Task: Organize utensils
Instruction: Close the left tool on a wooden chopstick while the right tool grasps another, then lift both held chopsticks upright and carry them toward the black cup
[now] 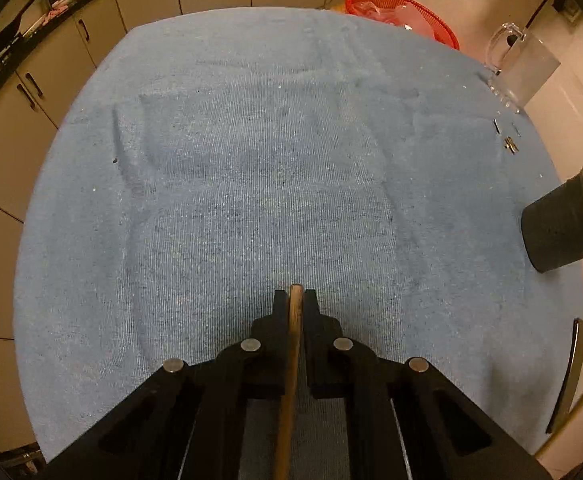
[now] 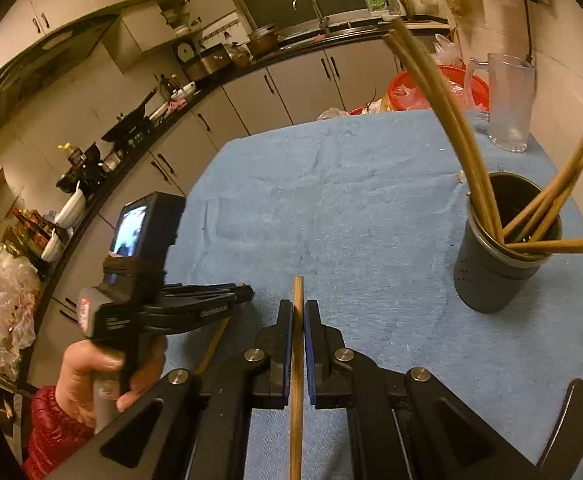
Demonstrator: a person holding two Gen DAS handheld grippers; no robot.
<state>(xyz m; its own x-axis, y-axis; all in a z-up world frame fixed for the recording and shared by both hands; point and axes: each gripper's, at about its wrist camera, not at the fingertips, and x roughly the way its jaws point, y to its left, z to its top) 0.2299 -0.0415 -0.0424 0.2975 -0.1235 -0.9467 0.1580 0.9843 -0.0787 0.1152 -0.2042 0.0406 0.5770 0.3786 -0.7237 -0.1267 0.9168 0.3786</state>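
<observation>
Each of my tools carries one wooden chopstick. In the left wrist view the left chopstick (image 1: 294, 320) runs up between the fingers of my left tool (image 1: 295, 294), which are pressed together on it, its tip just past the fingertips at about 6 o'clock over the blue cloth (image 1: 251, 140). In the right wrist view the right chopstick (image 2: 298, 320) is pinched the same way by my right tool (image 2: 298, 306), also at 6 o'clock.

The dark holder (image 2: 503, 256) stands upright on the cloth-covered surface at about 3 o'clock from my right tool, well apart from it. Several chopsticks (image 2: 443, 92) already lean inside it, fanned against the rim, so I judge most of the sorting is done.

What is left, as far as I can see, is to drop these two sticks into the holder. No other loose utensil shows on the cloth.

A clear glass mug (image 2: 507, 100) stands at 1 o'clock near the far edge, with a red basket (image 2: 403, 84) beyond it.
</observation>
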